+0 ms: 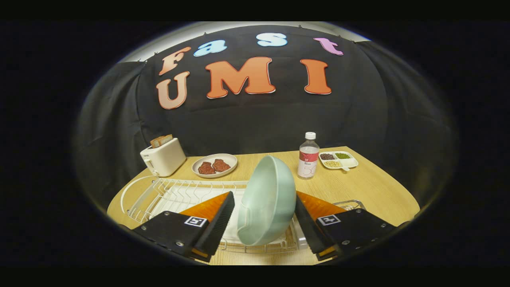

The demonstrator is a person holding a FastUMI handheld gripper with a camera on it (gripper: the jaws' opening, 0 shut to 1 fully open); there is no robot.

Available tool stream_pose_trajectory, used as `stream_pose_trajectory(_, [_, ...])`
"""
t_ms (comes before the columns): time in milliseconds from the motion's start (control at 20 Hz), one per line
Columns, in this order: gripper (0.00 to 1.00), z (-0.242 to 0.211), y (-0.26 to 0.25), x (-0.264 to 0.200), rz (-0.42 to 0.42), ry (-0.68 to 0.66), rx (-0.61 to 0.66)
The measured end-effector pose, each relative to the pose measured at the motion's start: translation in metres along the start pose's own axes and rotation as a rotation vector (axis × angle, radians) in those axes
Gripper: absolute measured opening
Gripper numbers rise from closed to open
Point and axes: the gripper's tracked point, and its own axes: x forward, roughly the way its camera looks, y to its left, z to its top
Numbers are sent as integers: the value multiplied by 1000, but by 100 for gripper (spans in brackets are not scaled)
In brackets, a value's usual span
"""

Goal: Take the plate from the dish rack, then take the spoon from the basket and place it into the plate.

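Standing on edge in the dish rack [151,195], the plate [267,201] sits between the spread fingers of the gripper [263,223]; neither finger visibly presses it; its face runs fore-and-aft

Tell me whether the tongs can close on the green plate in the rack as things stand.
Probably yes. The plate stands on edge in the dish rack, right between the open tongs, with nothing in the gap on either side of it.
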Motion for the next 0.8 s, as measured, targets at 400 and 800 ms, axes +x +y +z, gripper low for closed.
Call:
stream_pose_trajectory(400, [33,-4,-8,0,-120,29,-3])
stream_pose_trajectory(800, [21,25,-15,-10,-265,-63,-91])
